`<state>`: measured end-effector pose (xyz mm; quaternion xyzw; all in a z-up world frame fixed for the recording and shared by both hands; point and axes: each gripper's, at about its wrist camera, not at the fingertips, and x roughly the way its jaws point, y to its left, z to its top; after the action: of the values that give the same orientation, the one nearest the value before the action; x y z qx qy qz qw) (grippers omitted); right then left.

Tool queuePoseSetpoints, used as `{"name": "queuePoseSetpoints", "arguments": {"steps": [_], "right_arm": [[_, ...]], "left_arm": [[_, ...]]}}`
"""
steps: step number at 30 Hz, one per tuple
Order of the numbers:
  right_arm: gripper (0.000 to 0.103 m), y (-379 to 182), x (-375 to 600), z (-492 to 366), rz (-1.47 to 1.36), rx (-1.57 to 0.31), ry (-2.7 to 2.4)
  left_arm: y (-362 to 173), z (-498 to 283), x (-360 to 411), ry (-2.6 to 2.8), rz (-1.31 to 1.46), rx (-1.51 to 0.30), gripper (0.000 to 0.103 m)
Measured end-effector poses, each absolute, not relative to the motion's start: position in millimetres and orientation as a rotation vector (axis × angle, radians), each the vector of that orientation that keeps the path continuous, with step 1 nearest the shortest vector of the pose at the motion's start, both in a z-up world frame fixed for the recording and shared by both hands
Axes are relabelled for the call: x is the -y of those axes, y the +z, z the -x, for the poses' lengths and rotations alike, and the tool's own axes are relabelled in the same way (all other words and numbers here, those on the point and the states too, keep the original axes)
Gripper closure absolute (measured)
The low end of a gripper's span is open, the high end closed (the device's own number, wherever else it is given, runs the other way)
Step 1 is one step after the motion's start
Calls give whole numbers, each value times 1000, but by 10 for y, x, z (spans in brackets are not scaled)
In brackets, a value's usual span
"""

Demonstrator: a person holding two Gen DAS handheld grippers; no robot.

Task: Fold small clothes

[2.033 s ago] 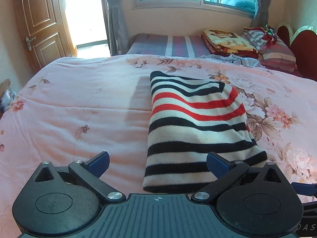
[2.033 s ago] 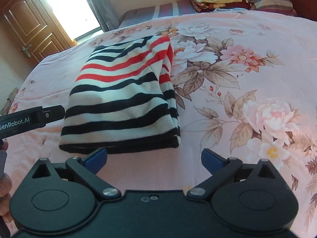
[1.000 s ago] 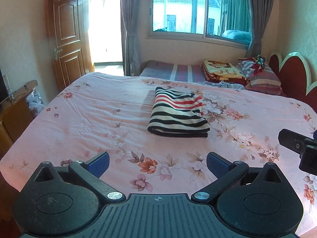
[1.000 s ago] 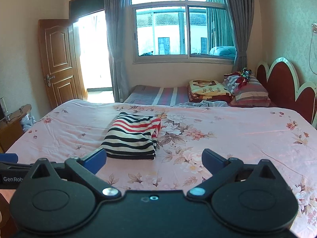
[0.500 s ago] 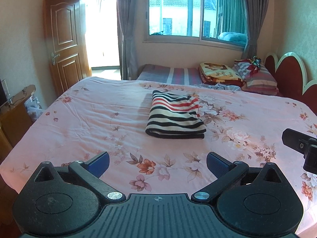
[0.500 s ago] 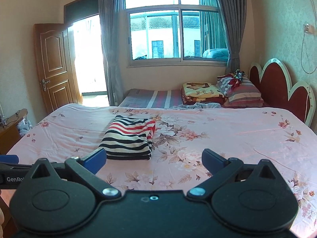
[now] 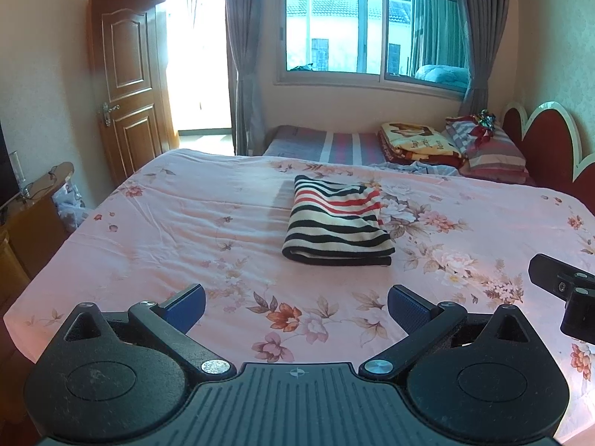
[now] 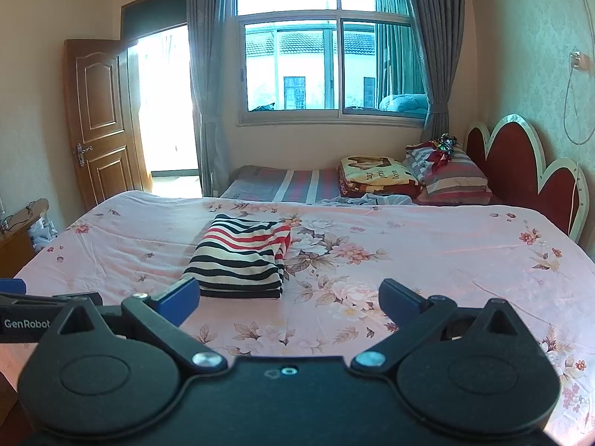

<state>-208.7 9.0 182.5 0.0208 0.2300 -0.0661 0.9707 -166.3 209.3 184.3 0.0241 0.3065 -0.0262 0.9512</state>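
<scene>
Sweater [image 7: 336,226] folded, flat on bed [image 7: 186,230], 12 o'clock from both grippers. Left gripper [image 7: 295,303] and right gripper [image 8: 288,297]: fingers wide apart, empty, well clear, likely because fold looks finished.

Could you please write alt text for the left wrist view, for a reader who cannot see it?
A folded striped garment lies on a pink floral bedspread, untouched. In the foreground the left claw is open and empty, and part of the right claw's body shows at the right edge. Behind are a window and a wooden door.
</scene>
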Motion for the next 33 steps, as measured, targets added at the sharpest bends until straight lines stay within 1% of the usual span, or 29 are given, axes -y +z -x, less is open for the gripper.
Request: {"name": "queuePoseSetpoints", "arguments": {"steps": [33], "right_arm": [[1,1743,-91,2017,-35,-493,-145]], "left_arm": [[1849,1630,-2119,-41,-49,-631,0]]}}
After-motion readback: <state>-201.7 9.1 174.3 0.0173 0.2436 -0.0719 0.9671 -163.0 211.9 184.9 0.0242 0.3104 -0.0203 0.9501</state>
